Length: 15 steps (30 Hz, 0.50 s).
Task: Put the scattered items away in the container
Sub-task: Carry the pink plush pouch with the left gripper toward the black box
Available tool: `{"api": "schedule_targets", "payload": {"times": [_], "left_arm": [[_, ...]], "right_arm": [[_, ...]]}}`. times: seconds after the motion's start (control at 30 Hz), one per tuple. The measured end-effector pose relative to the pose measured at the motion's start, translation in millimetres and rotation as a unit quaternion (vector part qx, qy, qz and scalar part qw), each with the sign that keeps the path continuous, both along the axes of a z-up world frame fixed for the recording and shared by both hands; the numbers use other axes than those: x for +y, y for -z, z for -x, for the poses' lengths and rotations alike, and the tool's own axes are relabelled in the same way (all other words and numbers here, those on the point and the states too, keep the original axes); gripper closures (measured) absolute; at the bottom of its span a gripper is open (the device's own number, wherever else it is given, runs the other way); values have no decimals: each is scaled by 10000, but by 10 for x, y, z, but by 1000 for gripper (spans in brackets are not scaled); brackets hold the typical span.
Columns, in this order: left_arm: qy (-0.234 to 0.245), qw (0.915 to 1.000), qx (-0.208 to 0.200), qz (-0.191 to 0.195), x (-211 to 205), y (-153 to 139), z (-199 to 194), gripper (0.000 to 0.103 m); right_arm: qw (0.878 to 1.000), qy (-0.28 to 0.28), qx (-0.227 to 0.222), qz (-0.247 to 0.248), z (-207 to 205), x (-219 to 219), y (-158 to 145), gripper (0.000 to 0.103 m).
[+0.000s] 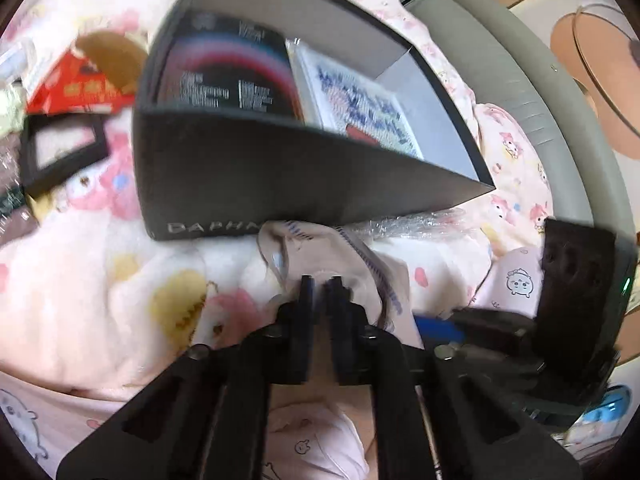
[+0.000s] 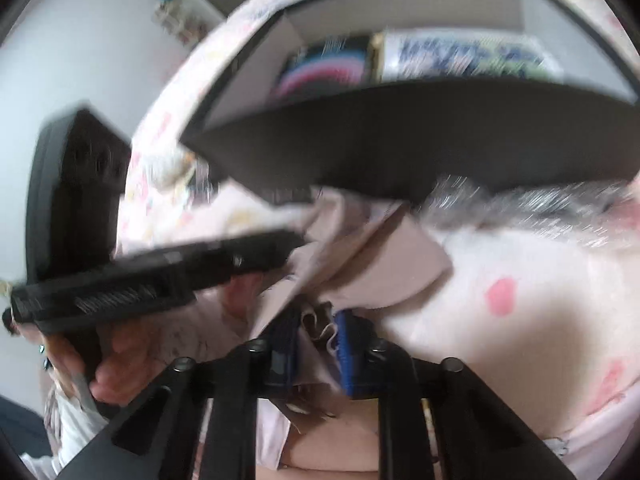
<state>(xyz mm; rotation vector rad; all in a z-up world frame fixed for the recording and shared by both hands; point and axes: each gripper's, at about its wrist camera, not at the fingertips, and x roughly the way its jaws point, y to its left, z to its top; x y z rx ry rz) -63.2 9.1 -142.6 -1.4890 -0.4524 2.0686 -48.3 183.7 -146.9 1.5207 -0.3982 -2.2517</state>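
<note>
A beige cloth (image 1: 340, 264) with blue stitching hangs in front of the dark grey box (image 1: 280, 184). My left gripper (image 1: 322, 280) is shut on one part of the cloth. My right gripper (image 2: 320, 320) is shut on another part of the same cloth (image 2: 360, 264), just below the box (image 2: 400, 140). The box holds a black booklet (image 1: 228, 76) and a white patterned item (image 1: 360, 104); both also show in the right wrist view, blurred. The left gripper's body (image 2: 160, 272) appears at the left of the right wrist view.
A pink cartoon-print blanket (image 1: 120, 280) covers the surface. A black frame (image 1: 60, 152), a red packet (image 1: 80, 88) and a brown round item (image 1: 112, 52) lie left of the box. Crinkled clear plastic (image 1: 420, 224) lies under its right corner. A grey sofa edge (image 1: 520, 80) runs along the right.
</note>
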Motion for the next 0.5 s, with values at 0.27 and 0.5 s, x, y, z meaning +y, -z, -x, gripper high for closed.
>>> {"api": "schedule_targets", "payload": {"times": [0.27,0.5], "left_arm": [[-348,9986,-174,-345,-146,7,103,62],[-316,9988,-357,-84,-102,71,133,54]], "right_arm": [[9922,787,339,-908,-75,399,-245,94],[9997,-198,-43,139,-93,73,-110,47]]}}
